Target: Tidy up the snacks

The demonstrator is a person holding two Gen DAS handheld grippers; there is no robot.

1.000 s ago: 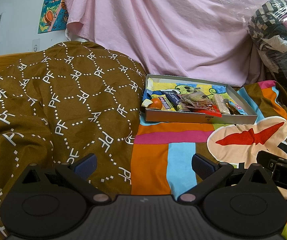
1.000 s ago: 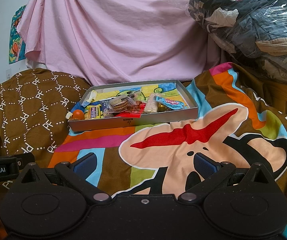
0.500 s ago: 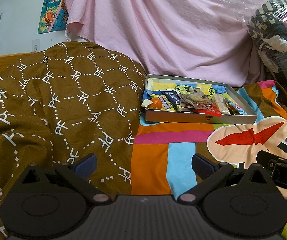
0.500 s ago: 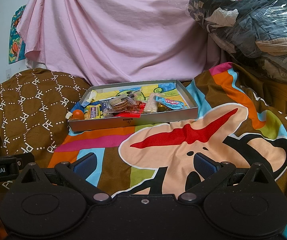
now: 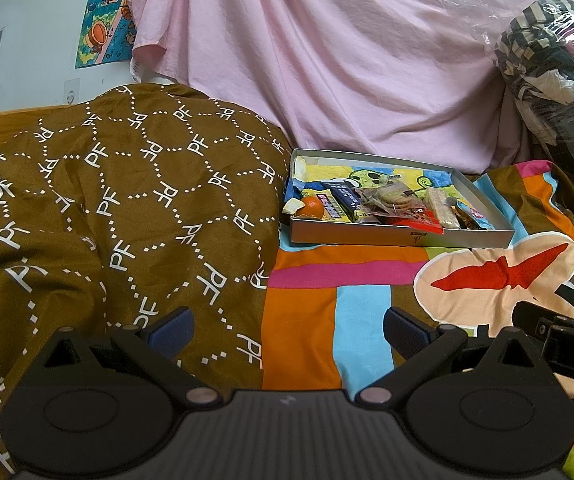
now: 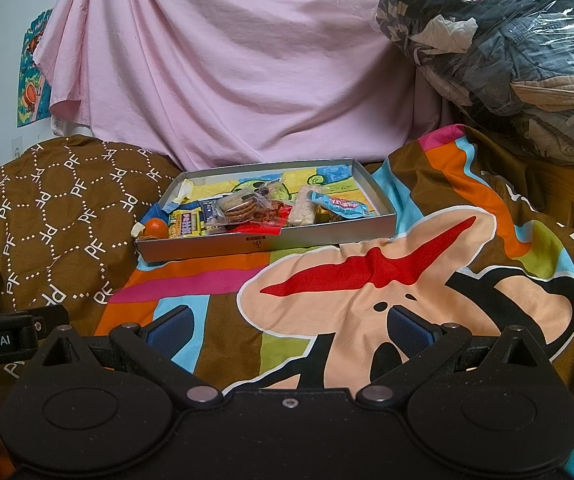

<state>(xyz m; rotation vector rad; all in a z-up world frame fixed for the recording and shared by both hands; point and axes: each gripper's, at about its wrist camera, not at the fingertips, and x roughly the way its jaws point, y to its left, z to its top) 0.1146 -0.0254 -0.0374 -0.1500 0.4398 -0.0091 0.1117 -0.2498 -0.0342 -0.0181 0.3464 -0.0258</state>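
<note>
Left wrist view first: my left gripper (image 5: pixel 285 330) hangs low over the bed with its blue-padded fingers (image 5: pixel 169 330) spread wide and nothing between them. Below its left side lies the brown quilt (image 5: pixel 119 208) with the white letter pattern; to the right of that runs the striped cartoon bedspread (image 5: pixel 327 300). Farther back, on the bedspread and just beside the quilt's edge, sits the shallow grey box (image 5: pixel 399 236) holding the snacks. Inside it, from left to right, I see an orange (image 5: pixel 311 207), wrapped candy bars (image 5: pixel 341 202), a clear packet of cookies (image 5: pixel 393 200) and a pale wafer bar (image 5: pixel 441 210) (the wrappers' labels are too small to read). A pink sheet (image 5: pixel 347 60) hangs behind.

Right wrist view: my right gripper (image 6: pixel 287 330) is likewise wide apart and empty, well short of the box (image 6: pixel 263 242), over the bedspread's monkey face (image 6: pixel 367 292). At the box's right end lies a blue wrapper (image 6: pixel 341 206). At upper right sits a plastic-wrapped bundle of clothes (image 6: pixel 499 48).
</note>
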